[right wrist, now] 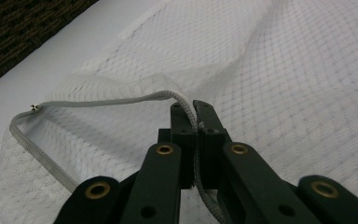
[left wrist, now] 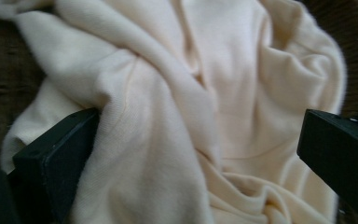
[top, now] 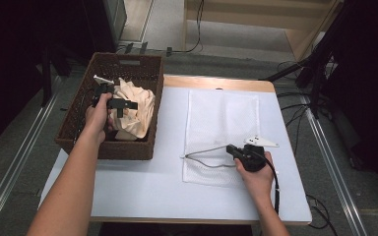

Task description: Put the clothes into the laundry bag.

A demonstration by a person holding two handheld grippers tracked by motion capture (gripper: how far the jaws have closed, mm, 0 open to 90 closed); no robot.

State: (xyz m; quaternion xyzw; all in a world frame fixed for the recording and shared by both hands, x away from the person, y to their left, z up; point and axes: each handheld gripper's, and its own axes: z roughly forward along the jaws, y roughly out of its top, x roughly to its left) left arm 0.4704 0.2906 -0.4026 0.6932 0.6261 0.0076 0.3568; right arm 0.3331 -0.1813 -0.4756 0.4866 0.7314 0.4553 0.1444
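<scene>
Far left: our dark brown woven wicker basket (top: 78,118) sits off the left edge of the desk (top: 142,191), its rim against the white top. Inside lies the cream knitted garment (top: 137,105), bunched into a loose heap that fills the right half of the basket

Left hand-held gripper (top: 112,101): we hold it low over that heap, pointing into the basket. In the left gripper view its black jaws stand wide apart with the soft folds of the garment (left wrist: 186,107) bulging between them; the left jaw looks to rest against the knit, the right one stands clear of it. Nothing is pinched yet. We judge the spread is meant to take in a thick fold at one bite

Middle: the white mesh laundry bag (top: 221,123) lies flat on the desk, long side running away from us, near the basket but apart from it

Right hand-held gripper (top: 232,150): pressed together on the grey zipper edge (right wrist: 121,100) of the bag's mouth. In the right gripper view the tape runs straight through the closed jaws and the upper layer of mesh (right wrist: 279,70) arches up from the lower one. We judge this lift keeps the mouth open toward the basket, so the garment can be carried across and fed in
</scene>
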